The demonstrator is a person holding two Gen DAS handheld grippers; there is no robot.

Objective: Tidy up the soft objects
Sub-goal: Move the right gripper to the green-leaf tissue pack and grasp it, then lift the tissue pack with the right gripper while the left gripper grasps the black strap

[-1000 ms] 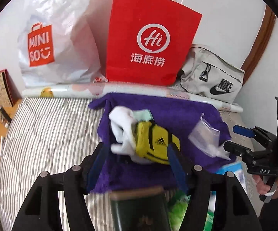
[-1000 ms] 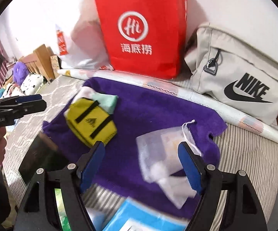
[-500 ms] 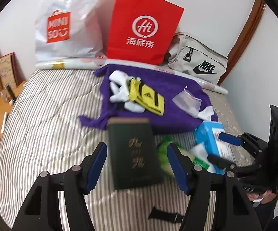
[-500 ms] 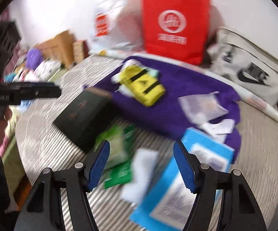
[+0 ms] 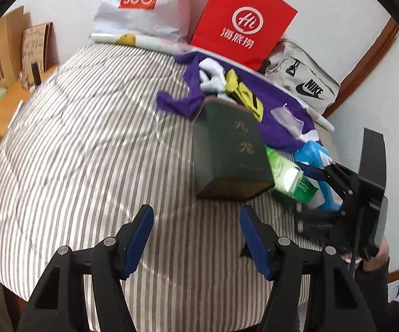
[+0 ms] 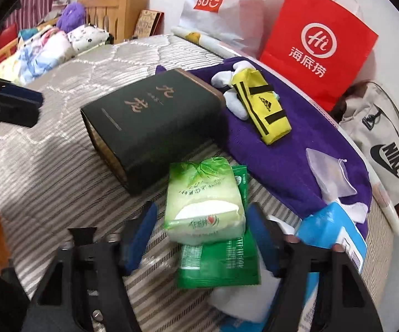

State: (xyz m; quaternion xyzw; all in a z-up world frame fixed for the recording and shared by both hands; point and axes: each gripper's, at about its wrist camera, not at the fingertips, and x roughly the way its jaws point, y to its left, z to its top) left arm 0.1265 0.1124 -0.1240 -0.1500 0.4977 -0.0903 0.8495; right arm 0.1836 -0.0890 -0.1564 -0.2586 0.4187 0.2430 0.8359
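Observation:
A purple towel [image 6: 288, 149] lies on the striped mattress [image 5: 88, 149] with a yellow pouch [image 6: 263, 110], white socks [image 6: 227, 83] and a clear plastic bag [image 6: 329, 171] on it. A light green tissue pack [image 6: 205, 199] rests on a darker green pack [image 6: 219, 262], between the open jaws of my right gripper [image 6: 202, 238]. My left gripper [image 5: 196, 238] is open and empty over bare mattress, short of a dark green box [image 5: 227, 149]. The towel also shows in the left wrist view [image 5: 277, 102].
A blue pack [image 6: 335, 229] lies right of the green packs. A red paper bag [image 6: 315, 44], a white MINISO bag [image 6: 213, 5] and a grey Nike bag [image 6: 382, 144] stand along the wall. A wooden bed frame [image 6: 116, 8] stands at the left.
Both grippers have pulled back from the purple towel toward the near edge of the mattress. The green packs now sit between the right gripper's fingers. Both stayed open.

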